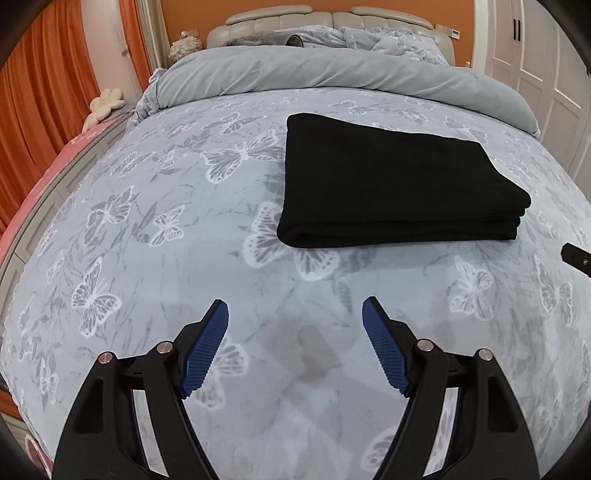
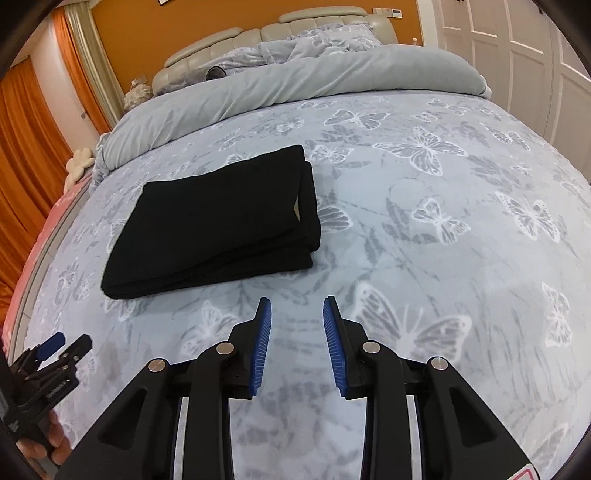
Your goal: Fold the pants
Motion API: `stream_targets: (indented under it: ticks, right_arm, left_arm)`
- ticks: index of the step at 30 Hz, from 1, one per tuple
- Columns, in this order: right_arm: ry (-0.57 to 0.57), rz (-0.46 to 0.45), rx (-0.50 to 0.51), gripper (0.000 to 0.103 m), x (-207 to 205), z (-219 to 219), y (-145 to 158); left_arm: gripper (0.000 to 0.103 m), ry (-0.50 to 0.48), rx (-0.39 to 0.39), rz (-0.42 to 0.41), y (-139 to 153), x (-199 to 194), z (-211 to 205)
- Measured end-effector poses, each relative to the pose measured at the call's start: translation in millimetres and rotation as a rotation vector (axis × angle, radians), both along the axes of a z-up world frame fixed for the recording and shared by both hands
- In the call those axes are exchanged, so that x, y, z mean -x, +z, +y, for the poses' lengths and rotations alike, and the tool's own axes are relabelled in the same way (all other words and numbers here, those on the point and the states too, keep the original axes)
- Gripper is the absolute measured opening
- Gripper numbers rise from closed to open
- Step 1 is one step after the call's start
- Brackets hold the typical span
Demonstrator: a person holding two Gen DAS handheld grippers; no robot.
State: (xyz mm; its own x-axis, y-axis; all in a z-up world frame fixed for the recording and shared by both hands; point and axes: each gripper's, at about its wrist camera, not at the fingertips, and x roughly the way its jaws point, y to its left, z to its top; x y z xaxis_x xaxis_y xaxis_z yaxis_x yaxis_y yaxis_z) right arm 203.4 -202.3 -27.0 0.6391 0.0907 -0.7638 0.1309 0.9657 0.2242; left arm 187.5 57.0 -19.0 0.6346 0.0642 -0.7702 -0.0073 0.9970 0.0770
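A bed (image 1: 184,258) covered by a pale blue-grey spread printed with white and grey butterflies is seen in both wrist views. A plain grey duvet (image 1: 332,77) is bunched across its far end, before a padded beige headboard (image 1: 280,18). Behind that, an orange wall (image 2: 147,33) is seen, with orange curtains (image 1: 40,110) to the left and white panelled wardrobe doors (image 1: 535,74) to the right. The black pants (image 1: 391,184) are laid on the spread, folded into a flat stacked rectangle, and are touched by neither gripper. The left gripper (image 1: 295,314) is held over bare spread with its blue pads wide apart and nothing between them. The right gripper (image 2: 297,310) is held likewise, its pads narrowly parted and empty. No brand, label or writing can be read.
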Motion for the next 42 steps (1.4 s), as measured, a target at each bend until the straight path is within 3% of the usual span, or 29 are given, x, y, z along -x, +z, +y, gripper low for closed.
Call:
stream_targets:
  ticks: [2,4,5,9,11,13,21,25,39,42]
  right_arm:
    - [-0.008,-0.008,-0.015,0.031,11.0,1.1,5.7]
    - [-0.015,-0.027,-0.026,0.042,26.6,5.4,12.3]
    - [-0.009,-0.04,-0.007,0.046,35.0,10.5,15.0]
    - [0.036,-0.067,0.174,0.046,58.4,32.6,17.1]
    - [0.044,-0.086,0.211,0.047,71.5,36.6,18.1]
    - [0.043,-0.09,0.201,0.055,81.3,36.6,17.6]
    - [0.05,-0.063,0.161,0.057,88.3,36.6,11.6]
    - [0.053,-0.071,0.164,0.057,87.1,42.6,11.3]
    - [0.082,-0.07,0.172,0.057,81.3,59.8,10.4]
    - [0.084,-0.07,0.172,0.057,81.8,60.9,10.0]
  left_arm:
    - [0.073,-0.013,-0.023,-0.032,4.4,8.6,-3.5]
    - [0.093,-0.038,-0.011,-0.065,11.0,18.1,-5.0]
    - [0.095,-0.043,-0.006,-0.084,14.7,23.7,-5.2]
    - [0.097,-0.079,-0.021,-0.18,32.9,53.9,-5.9]
    - [0.098,-0.068,-0.031,-0.209,38.9,64.4,-4.5]
    - [0.098,-0.059,-0.021,-0.223,43.4,72.4,-2.7]
    - [0.098,-0.032,0.047,-0.171,42.8,78.1,3.3]
    - [0.098,-0.006,0.021,-0.173,43.1,79.3,4.5]
    - [0.098,-0.008,0.049,-0.15,42.1,76.8,1.9]
    - [0.098,0.054,0.02,-0.193,42.6,80.1,1.5]
